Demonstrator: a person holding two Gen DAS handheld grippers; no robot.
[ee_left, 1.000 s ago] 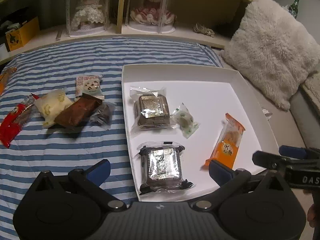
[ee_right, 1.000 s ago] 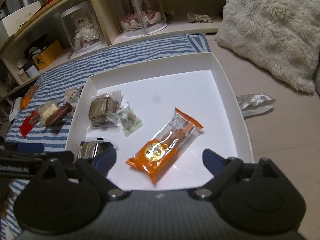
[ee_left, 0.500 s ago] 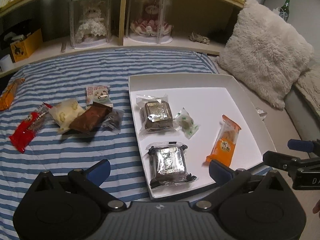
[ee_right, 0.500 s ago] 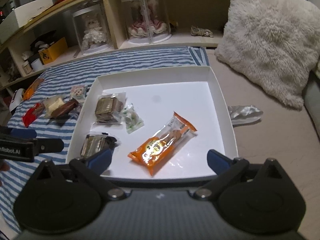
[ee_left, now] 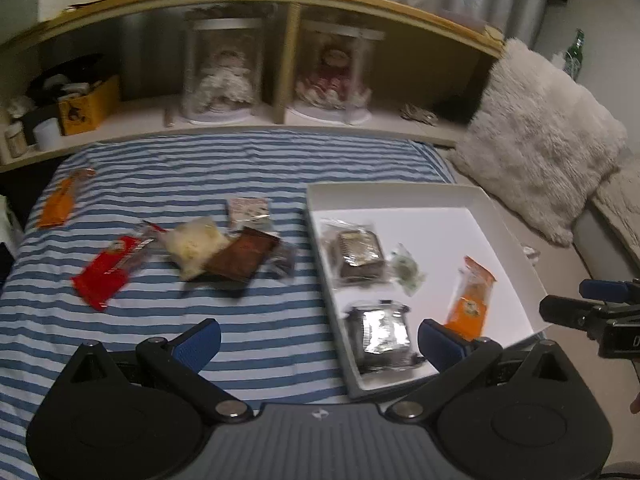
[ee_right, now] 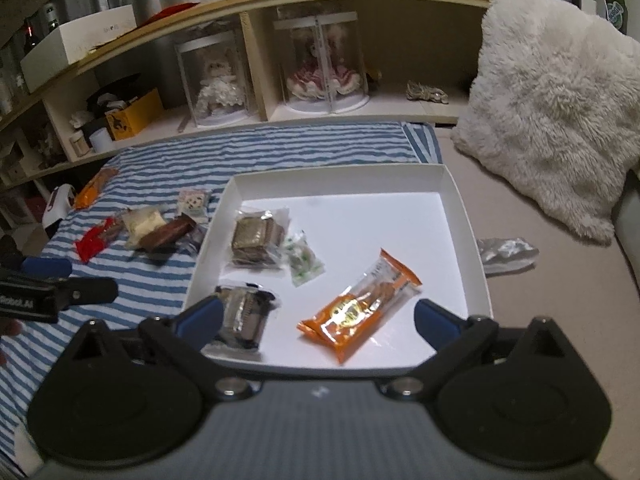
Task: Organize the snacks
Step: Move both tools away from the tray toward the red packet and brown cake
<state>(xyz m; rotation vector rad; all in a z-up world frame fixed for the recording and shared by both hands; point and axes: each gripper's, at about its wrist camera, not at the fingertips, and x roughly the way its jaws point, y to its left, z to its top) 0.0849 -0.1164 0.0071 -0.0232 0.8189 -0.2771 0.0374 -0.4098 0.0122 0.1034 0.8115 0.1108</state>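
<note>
Both wrist views look obliquely down, sharing the white tray (ee_left: 516, 240).

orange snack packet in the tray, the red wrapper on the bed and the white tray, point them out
orange snack packet (ee_right: 357, 317), right wrist view, middle of wrapper
red wrapper (ee_left: 106, 276), left wrist view, centre
white tray (ee_right: 456, 216), right wrist view, right wall

Glossy plastic snack wrappers (ee_right: 358, 312), matt white cardboard tray (ee_right: 460, 240), striped cloth (ee_right: 280, 148)

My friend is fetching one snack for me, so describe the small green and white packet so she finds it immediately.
Look in the white box on the striped blanket. Among its four snacks, the green and white packet lies beside the upper foil-wrapped cake. It is the smallest, and the only green one.
</note>
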